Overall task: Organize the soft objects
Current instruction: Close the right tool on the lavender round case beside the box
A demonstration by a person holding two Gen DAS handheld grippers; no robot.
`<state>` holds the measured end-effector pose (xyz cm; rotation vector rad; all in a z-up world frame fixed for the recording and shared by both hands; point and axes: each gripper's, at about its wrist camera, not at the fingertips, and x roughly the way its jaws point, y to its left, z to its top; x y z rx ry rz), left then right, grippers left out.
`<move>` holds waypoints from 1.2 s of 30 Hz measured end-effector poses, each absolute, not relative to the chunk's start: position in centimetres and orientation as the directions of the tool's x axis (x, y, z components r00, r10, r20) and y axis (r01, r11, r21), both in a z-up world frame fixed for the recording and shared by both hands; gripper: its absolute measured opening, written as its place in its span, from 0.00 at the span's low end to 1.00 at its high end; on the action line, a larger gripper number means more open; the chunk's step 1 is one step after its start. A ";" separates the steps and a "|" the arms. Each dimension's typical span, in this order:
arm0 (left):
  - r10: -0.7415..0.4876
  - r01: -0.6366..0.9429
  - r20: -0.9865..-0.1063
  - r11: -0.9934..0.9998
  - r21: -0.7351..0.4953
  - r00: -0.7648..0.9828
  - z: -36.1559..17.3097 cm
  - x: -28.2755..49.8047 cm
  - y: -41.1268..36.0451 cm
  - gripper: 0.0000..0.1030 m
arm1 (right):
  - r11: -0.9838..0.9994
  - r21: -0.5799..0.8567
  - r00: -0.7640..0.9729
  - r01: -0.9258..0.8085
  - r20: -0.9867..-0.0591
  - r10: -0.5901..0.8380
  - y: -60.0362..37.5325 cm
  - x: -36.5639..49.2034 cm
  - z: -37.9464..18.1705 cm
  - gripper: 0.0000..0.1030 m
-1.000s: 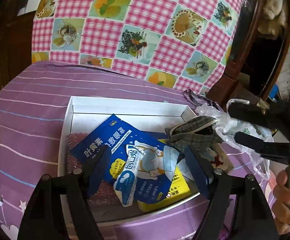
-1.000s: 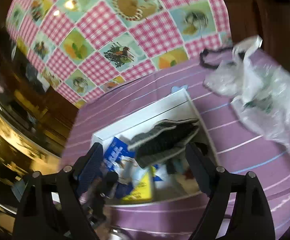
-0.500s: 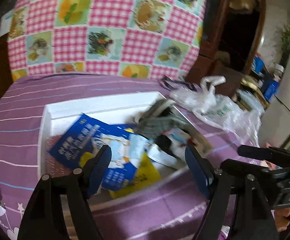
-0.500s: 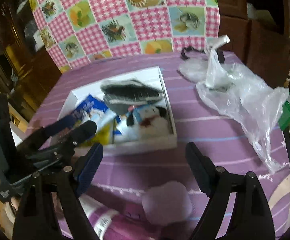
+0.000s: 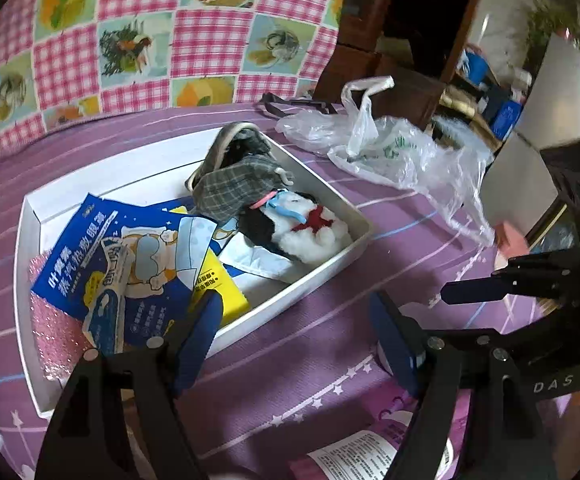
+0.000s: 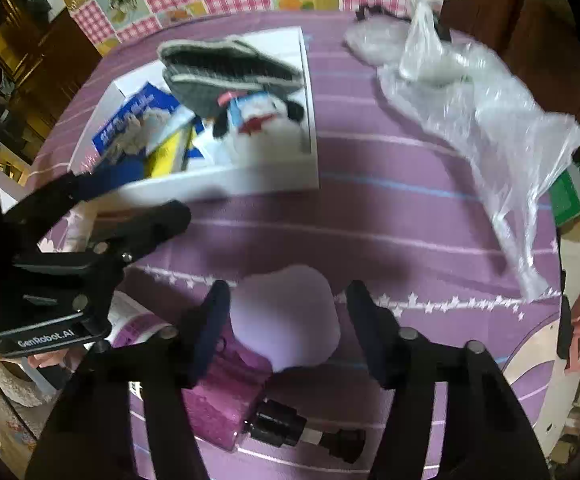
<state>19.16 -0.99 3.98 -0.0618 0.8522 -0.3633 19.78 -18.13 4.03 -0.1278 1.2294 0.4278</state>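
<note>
Left wrist view, white tray (image 5: 353, 216): was seen well filled, with a grey plaid cloth pouch (image 5: 238, 184) and a black-and-white plush toy (image 5: 305, 232) at its far end and blue sachet packs (image 5: 102, 256) at its near end.
Left wrist view, left gripper (image 5: 295, 332): was held spread over the purple cloth just beside the tray's near wall, nothing between its jaws.
Left wrist view, right gripper (image 5: 473, 292): was seen only as a dark finger to the right of the tray; the lilac puff could not be made out here.
Right wrist view, lilac puff (image 6: 290, 320): was shown lying on the purple cloth, on the near side of the tray and apart from it, directly between the right gripper's (image 6: 286, 320) fingers.
Right wrist view, right gripper state: its jaws had just been closing around the puff; the left pad looked to be at its edge, a gap was left at the right pad, so no firm pinch was judged yet.
Right wrist view, puff shape: was rounded, no clear long axis.
Right wrist view, nearer hand: the right one was judged nearer; the left gripper (image 6: 138, 196) was placed by the tray's near corner.
Right wrist view, pink textured item (image 6: 226, 392): was seen under the puff's near edge, with a black-capped part beside it.
</note>
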 end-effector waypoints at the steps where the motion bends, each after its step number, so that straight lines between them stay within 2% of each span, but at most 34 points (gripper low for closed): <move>1: -0.325 0.293 -0.730 0.940 -0.177 0.601 3.9 19.1 -1.3 0.73 | 0.914 0.128 0.263 -0.385 -0.934 0.241 -18.1 19.8 3.9 0.55; 4: -0.296 0.299 -0.744 0.945 -0.135 0.598 4.0 19.0 -1.7 0.73 | 0.914 0.098 0.248 -0.393 -0.946 0.208 -17.8 19.5 3.5 0.48; 12: -0.204 0.278 -0.774 0.960 -0.037 0.600 4.2 19.1 -2.3 0.73 | 0.902 0.057 0.235 -0.429 -0.957 0.172 -16.8 18.9 2.6 0.47; 16: -0.153 0.252 -0.780 0.968 0.007 0.607 3.9 19.3 -2.1 0.73 | 0.894 0.004 0.267 -0.447 -0.954 0.138 -16.2 18.4 2.2 0.44; 20: -0.103 0.217 -0.783 0.975 0.041 0.614 3.6 19.5 -1.8 0.73 | 0.892 0.014 0.272 -0.453 -0.950 0.153 -16.3 18.4 2.1 0.42; 36: -0.081 0.204 -0.770 0.977 0.065 0.633 3.8 19.5 -1.6 0.73 | 0.917 0.028 0.365 -0.399 -0.912 0.186 -15.9 19.4 2.9 0.30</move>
